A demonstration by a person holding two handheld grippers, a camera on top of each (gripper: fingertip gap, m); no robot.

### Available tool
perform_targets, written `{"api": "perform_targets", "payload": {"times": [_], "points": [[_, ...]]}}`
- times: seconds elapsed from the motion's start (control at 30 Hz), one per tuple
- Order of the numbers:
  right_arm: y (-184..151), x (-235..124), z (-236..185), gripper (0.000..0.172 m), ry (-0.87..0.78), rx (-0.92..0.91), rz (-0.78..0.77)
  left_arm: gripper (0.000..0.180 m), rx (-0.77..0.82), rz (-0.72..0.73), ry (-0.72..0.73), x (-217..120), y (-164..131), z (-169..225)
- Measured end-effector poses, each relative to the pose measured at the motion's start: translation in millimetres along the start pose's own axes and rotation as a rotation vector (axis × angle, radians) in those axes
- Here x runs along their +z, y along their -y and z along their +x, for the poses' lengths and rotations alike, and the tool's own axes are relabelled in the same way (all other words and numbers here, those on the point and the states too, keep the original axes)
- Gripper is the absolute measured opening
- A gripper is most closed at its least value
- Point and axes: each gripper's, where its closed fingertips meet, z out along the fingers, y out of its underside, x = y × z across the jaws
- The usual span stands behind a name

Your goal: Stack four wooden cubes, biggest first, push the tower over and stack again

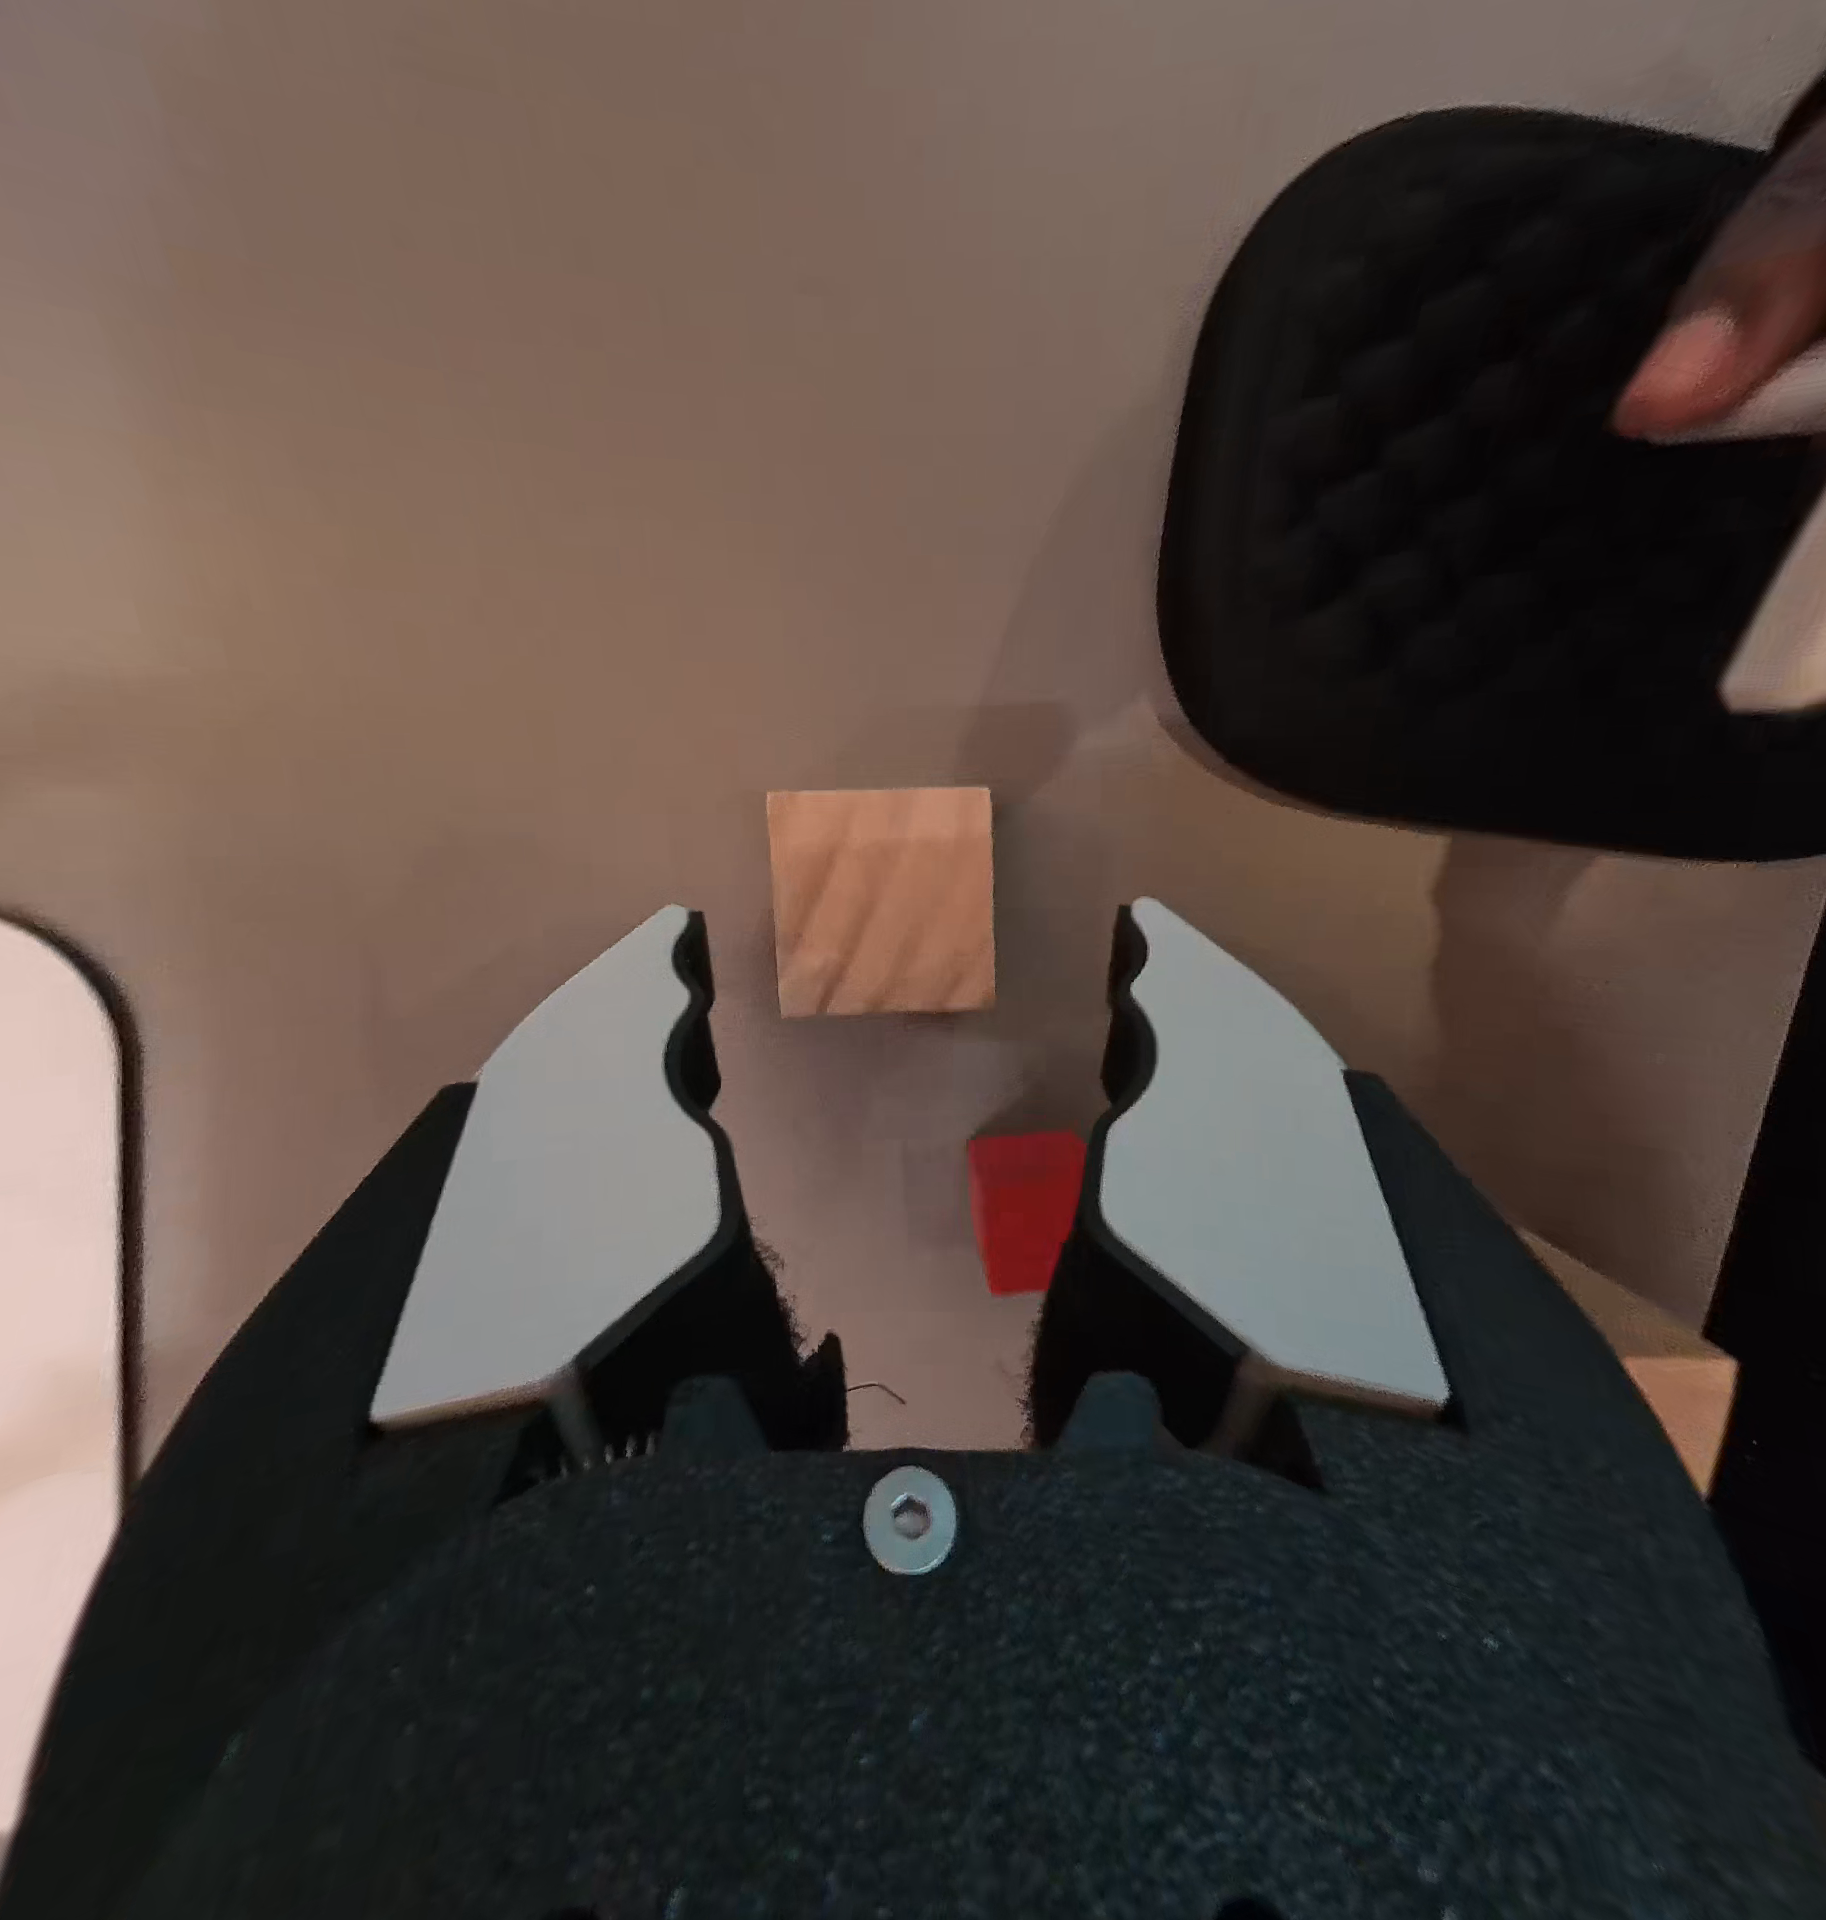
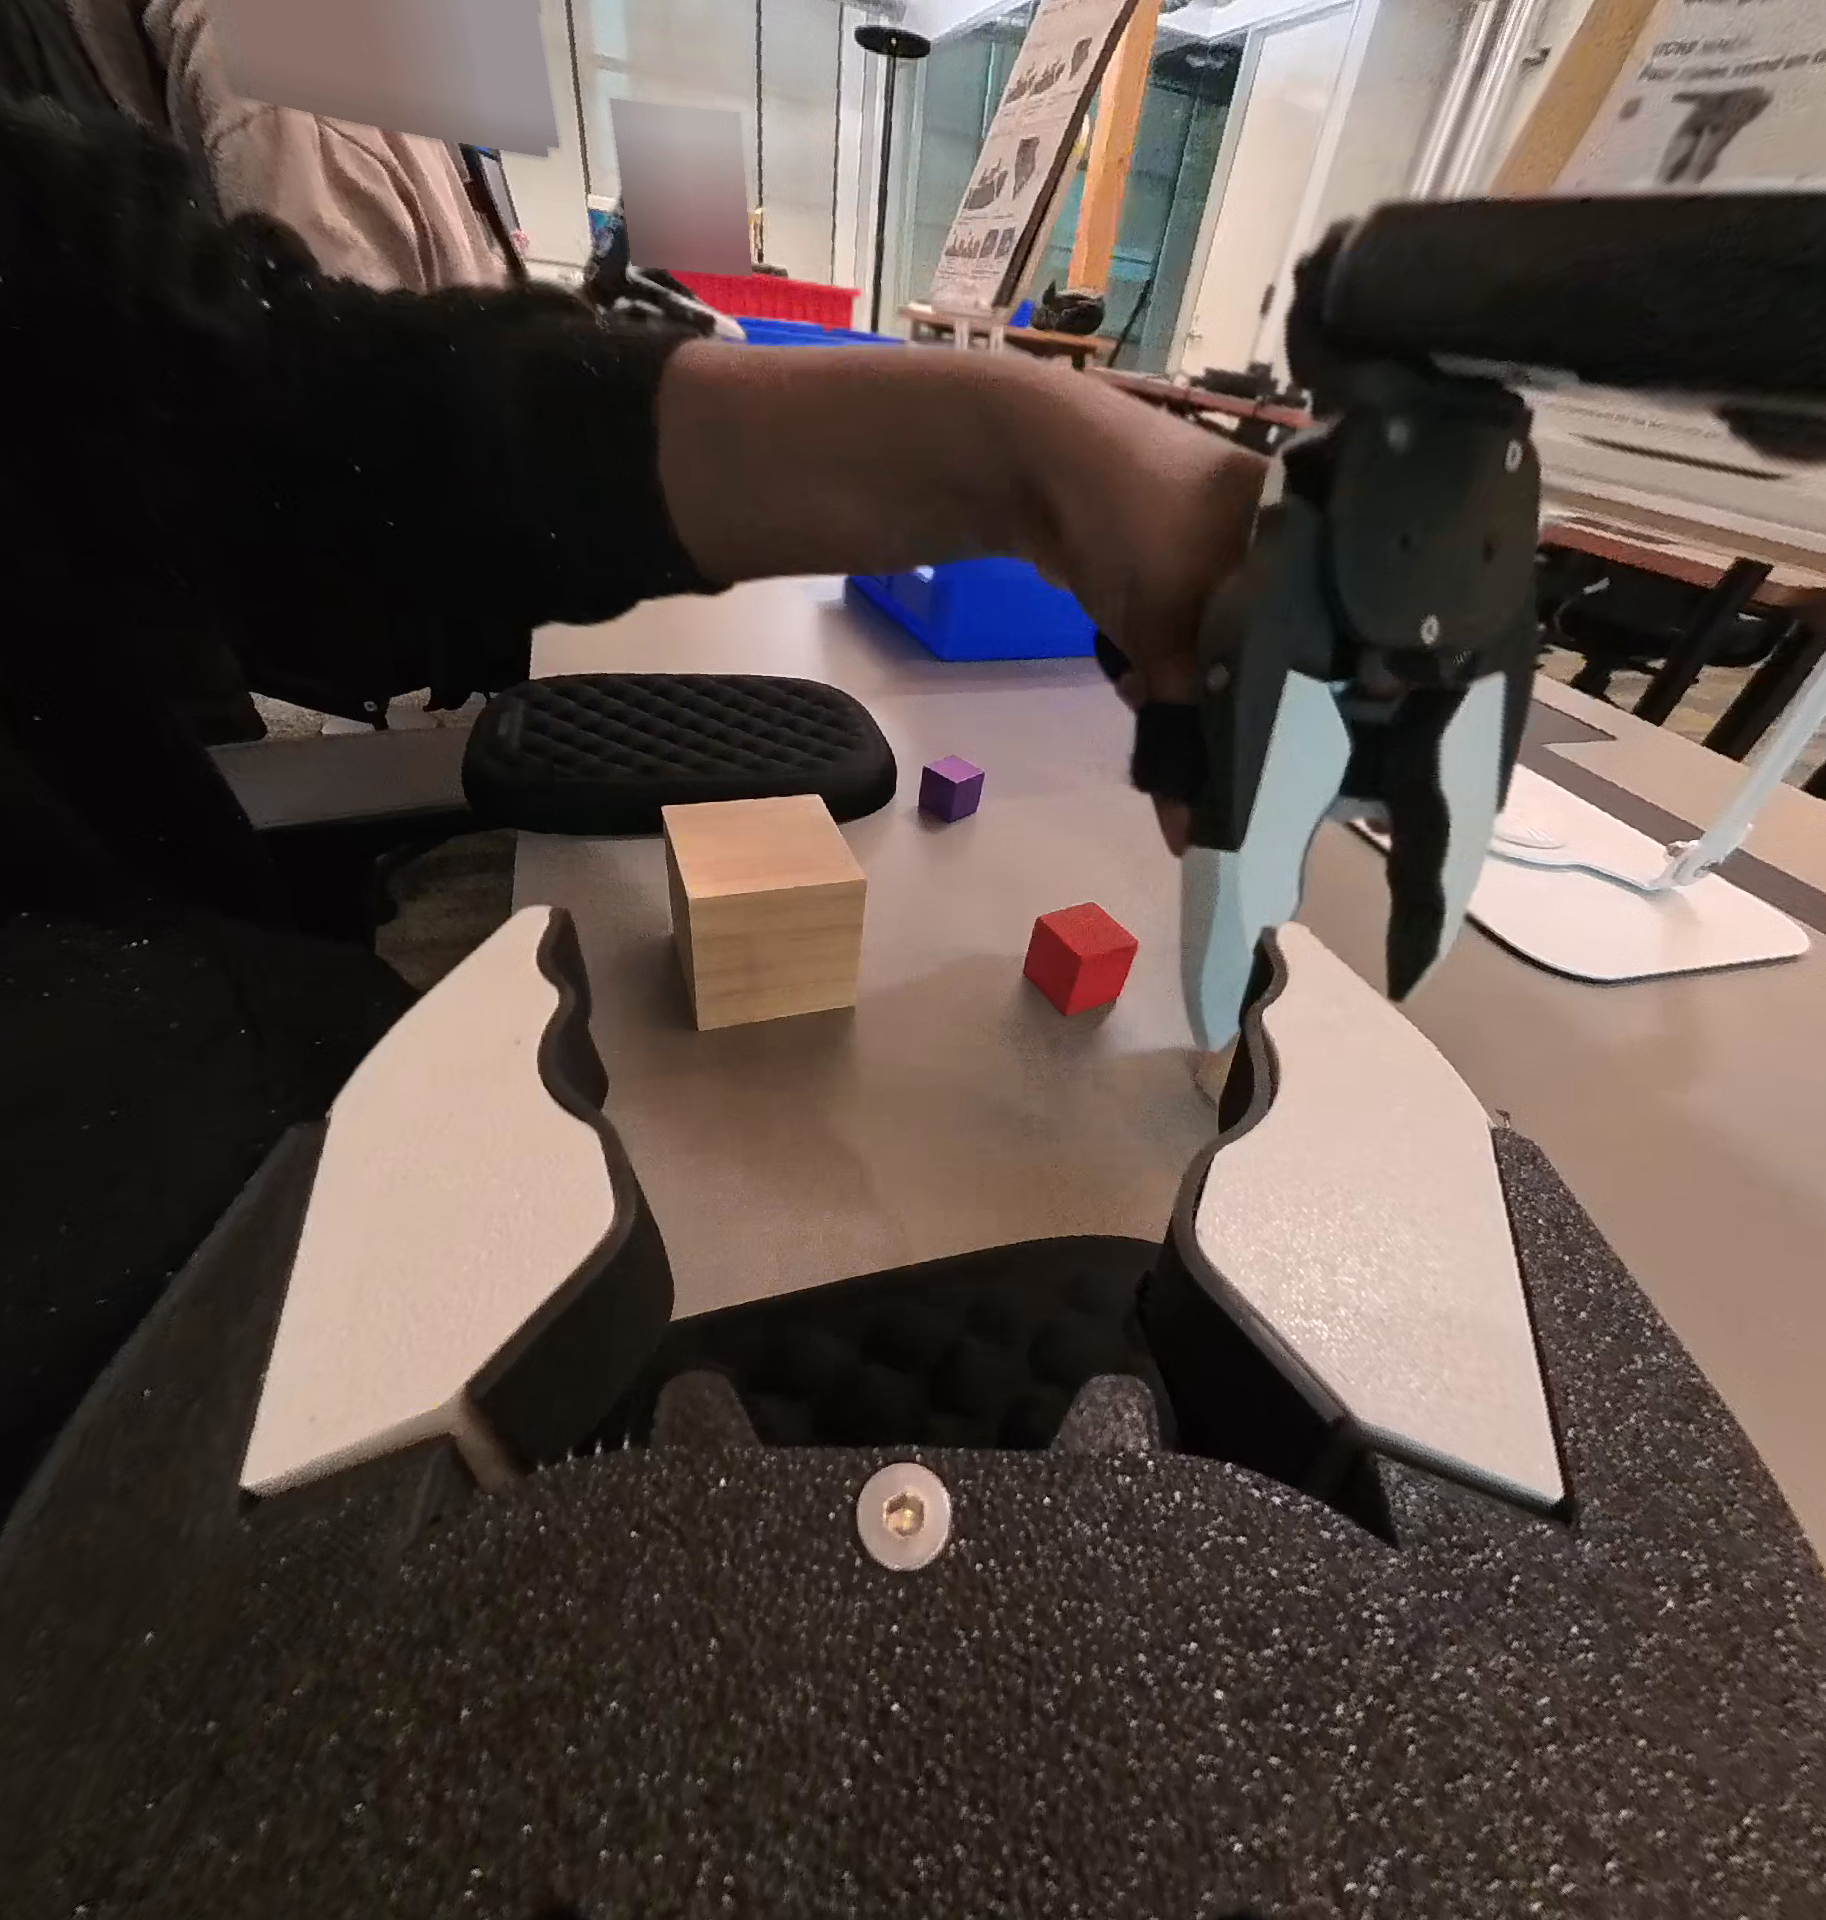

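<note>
Fingers of the left gripper (image 1: 909, 925) stand apart, holding nothing, above the wooden cube (image 1: 881, 900) on the bench (image 1: 369, 520); a red cube (image 1: 1023, 1205) lies near. The right gripper's (image 2: 914, 951) fingers are wide open, holding nothing, facing the same cube.

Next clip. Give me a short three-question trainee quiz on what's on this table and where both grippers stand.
1. True or false: the left gripper is clamped on the large pale wooden cube.
2. Which small cube lies nearer the black quilted pad: (a) the small red cube, (b) the small purple cube?
3. Fill in: the right gripper has its jaws ____ with nothing between them.

Key: 1 false, its fingers stand apart, clear of the cube; 2 b; 3 open.
</note>
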Motion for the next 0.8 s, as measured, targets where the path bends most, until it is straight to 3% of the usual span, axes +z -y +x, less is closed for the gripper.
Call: {"api": "perform_targets", "payload": {"times": [0.2,0.27,0.33,0.47,0.63,0.8], "points": [[0.5,-0.5,0.0,0.115,0.004,0.005,0.005,0.067,0.031,-0.041,-0.008,13.8,-3.0,-4.9],[0.0,-0.1,-0.6,0.115,0.004,-0.002,0.001,0.045,0.041,-0.039,0.0,15.5,-2.5,-7.1],[-0.1,-0.2,-0.4,0.115,0.003,-0.001,0.001,0.044,0.039,-0.038,0.015,10.6,-3.1,-7.6],[0.7,-1.0,0.7,0.114,0.002,0.009,0.009,0.044,0.055,0.025,0.036,-29.9,-1.2,8.1],[0.4,-0.8,1.1,0.112,-0.004,0.006,0.006,0.044,0.079,0.077,-0.001,-92.5,-17.2,67.2],[0.5,-0.8,1.3,0.111,-0.008,0.004,0.005,0.044,0.119,0.033,-0.049,-109.5,-47.5,119.8]]}}
